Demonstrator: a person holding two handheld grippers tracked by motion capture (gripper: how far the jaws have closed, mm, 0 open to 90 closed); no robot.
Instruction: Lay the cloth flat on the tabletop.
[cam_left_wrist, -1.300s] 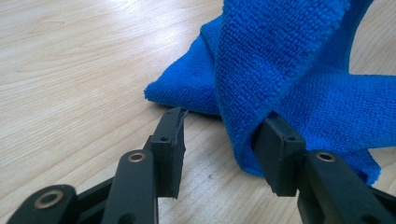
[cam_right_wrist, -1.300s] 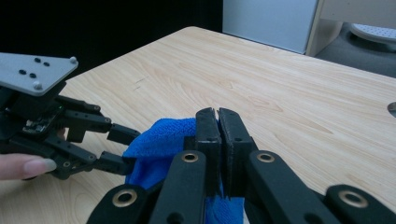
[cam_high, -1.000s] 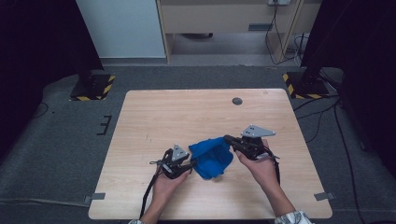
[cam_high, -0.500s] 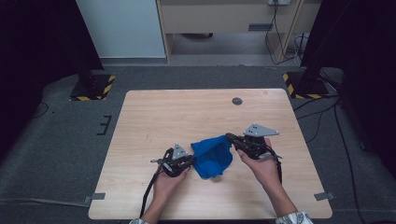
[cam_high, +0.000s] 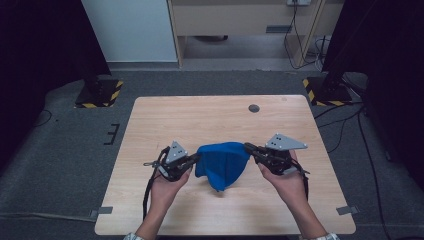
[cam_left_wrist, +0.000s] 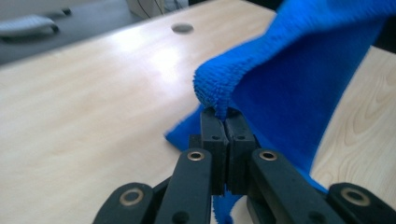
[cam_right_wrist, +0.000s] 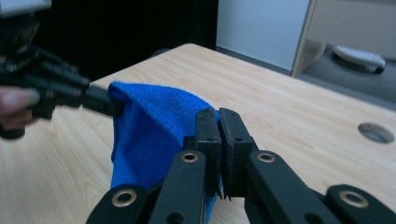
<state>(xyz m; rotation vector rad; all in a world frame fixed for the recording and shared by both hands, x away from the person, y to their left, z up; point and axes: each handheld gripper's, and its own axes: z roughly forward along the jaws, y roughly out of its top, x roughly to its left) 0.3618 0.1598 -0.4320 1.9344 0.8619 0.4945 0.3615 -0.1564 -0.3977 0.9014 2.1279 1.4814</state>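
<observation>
Pale wood surface is lying under a blue cloth hanging between your tongs. Your left tongs and right tongs are each clamping shut on an upper corner.

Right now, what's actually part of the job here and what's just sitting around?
In play:
- blue microfibre cloth, held up between both grippers, lower end on the table
- left gripper, shut on one cloth corner
- right gripper, shut on the other corner

Just there:
- wooden table
- round cable hole in the tabletop
- yellow-black striped stand bases on the floor
</observation>
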